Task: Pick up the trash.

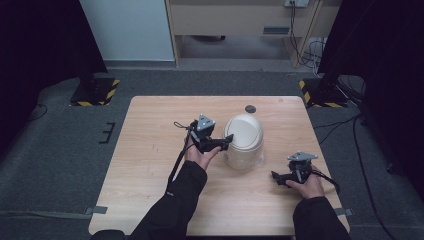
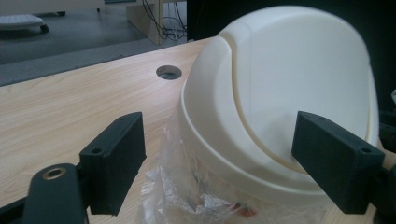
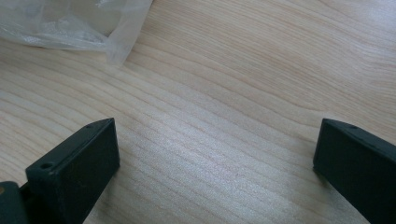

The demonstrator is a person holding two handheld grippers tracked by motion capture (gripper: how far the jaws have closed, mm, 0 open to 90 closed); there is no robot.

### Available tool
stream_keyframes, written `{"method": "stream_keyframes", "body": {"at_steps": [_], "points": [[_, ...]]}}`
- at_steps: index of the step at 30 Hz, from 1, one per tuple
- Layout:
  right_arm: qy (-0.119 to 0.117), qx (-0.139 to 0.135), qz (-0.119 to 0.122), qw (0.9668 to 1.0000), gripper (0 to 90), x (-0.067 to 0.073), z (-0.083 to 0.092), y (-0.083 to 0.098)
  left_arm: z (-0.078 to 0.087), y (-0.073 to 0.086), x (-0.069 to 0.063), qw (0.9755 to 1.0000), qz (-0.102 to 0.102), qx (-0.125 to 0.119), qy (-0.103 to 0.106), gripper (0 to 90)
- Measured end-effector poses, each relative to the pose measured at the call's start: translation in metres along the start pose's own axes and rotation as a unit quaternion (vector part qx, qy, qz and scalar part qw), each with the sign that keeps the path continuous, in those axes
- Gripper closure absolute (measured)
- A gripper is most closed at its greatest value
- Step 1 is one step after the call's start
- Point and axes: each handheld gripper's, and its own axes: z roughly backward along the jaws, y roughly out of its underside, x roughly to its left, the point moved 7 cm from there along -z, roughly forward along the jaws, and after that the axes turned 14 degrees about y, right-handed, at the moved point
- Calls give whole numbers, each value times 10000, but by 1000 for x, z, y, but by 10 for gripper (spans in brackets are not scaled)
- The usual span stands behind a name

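A small cream bin with a domed swing lid (image 1: 243,137) stands near the middle of the wooden table (image 1: 150,165); a clear plastic liner (image 2: 187,191) hangs out under the lid. My left gripper (image 1: 226,142) is open just left of the bin, its jaws spread towards the lid (image 2: 289,88) without touching it. Crumpled wrappers show inside the liner. My right gripper (image 1: 278,180) is open low over bare wood to the right of the bin and nearer the front edge, with nothing between its jaws. A corner of the liner (image 3: 70,28) lies ahead of it.
A round cable hole (image 1: 250,108) sits in the table behind the bin. Beyond the table are grey carpet, two black stand bases with hazard stripes (image 1: 95,90), a wooden desk and cables (image 1: 310,50).
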Motion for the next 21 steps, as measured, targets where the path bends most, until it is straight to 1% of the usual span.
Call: {"method": "stream_keyframes", "body": {"at_steps": [5, 11, 13, 17, 21], "points": [[1, -9, 8, 10000, 5, 0, 0, 0, -9, 3, 3, 10000, 15, 88, -31, 163], [2, -8, 8, 10000, 5, 0, 0, 0, -19, 0, 4, 9998, -20, 182, -61, 158], [2, 0, 0, 10000, 5, 0, 0, 0, -23, 0, 4, 9997, -63, 245, -48, 152], [2, 1, 0, 10000, 5, 0, 0, 0, -30, 1, 7, 9993, -60, 368, -83, 147], [2, 2, -4, 10000, 5, 0, 0, 0, -34, 1, 8, 9992, -58, 394, -76, 148]]}}
